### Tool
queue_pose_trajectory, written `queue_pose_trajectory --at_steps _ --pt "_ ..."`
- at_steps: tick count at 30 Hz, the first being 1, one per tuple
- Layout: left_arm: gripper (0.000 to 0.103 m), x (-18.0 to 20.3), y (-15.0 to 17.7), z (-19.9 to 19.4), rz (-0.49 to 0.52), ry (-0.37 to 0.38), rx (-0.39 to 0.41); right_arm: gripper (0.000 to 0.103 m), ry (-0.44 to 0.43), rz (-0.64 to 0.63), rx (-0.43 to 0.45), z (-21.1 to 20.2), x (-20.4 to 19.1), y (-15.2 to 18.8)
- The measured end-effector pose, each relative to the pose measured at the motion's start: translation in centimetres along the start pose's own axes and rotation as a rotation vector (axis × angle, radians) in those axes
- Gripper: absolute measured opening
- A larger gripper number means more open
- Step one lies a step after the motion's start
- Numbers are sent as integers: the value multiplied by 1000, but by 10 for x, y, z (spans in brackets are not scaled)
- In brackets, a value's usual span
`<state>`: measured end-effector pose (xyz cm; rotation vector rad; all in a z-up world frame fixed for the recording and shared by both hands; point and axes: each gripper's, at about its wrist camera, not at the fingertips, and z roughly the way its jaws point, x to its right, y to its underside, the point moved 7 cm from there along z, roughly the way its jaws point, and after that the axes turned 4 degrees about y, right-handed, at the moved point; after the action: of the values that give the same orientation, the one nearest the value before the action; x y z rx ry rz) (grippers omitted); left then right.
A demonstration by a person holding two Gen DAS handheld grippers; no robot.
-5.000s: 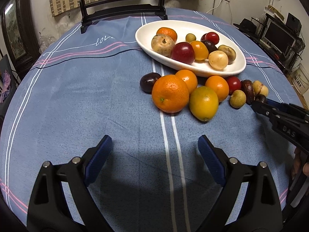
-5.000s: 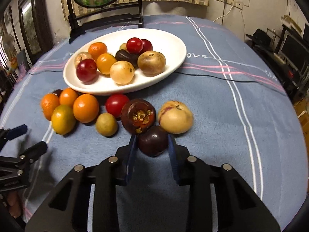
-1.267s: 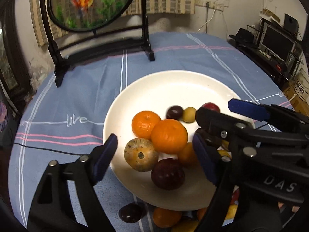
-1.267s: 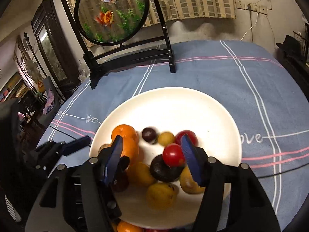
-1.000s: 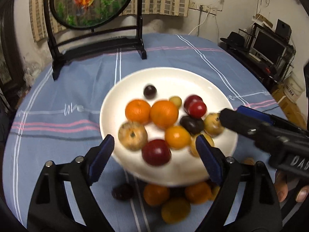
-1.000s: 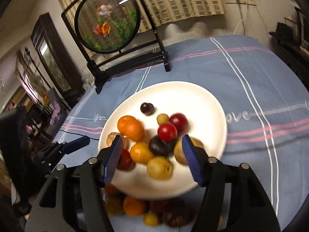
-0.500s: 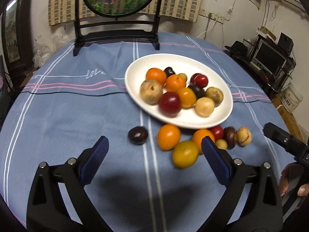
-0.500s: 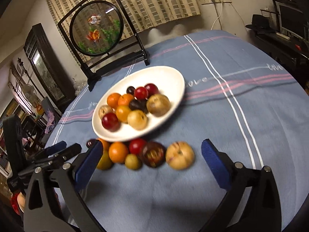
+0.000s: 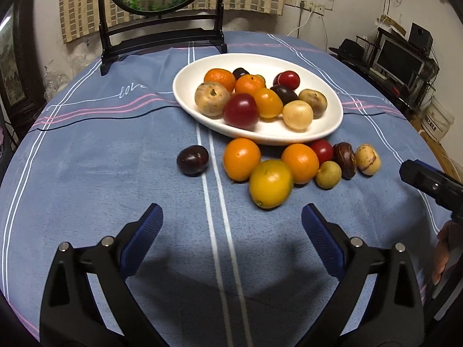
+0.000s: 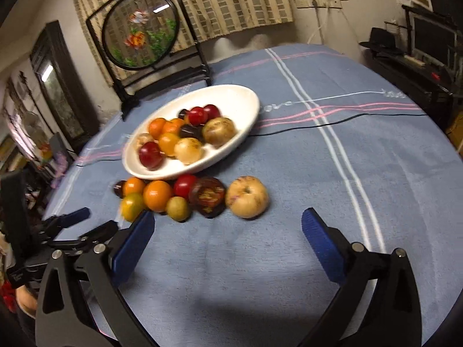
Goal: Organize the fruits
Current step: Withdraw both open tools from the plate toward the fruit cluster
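Left wrist view: the left tool (image 9: 231,222) stood wide and empty, its jaws having just been opening, above the blue table (image 9: 86,173), short of the loose fruits beside the white plate (image 9: 185,98). The right tool (image 10: 225,228), equally wide, empty and just opened, faced the speckled fruit (image 10: 246,201). Each pick would probably go best by straddling one outlying fruit, such as the dark plum (image 9: 192,160), without nudging its neighbours.

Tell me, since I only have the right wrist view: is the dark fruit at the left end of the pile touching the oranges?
Observer: No. In the left wrist view the dark plum lies alone on the cloth, clear of the nearest orange.
Operator: And the left gripper? I only see it from the side.
Observer: The left gripper is open and empty. Its jaws have just been opening, and it hangs over bare cloth short of the yellow fruit.
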<state>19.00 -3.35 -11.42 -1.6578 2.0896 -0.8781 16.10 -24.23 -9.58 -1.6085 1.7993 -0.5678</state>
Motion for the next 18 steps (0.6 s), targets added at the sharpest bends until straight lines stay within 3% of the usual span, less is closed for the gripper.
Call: queue_pose_trajectory --at_steps 12,17,18 --pt "98 -7 6 3 -63 42 -6 100 150 -153 -73 20 5 11" --pt "98 -8 6 3 -68 43 -5 66 153 -160 -169 41 6 11" --pt "98 -8 6 3 -68 43 -6 65 158 -171 -183 46 5 9"
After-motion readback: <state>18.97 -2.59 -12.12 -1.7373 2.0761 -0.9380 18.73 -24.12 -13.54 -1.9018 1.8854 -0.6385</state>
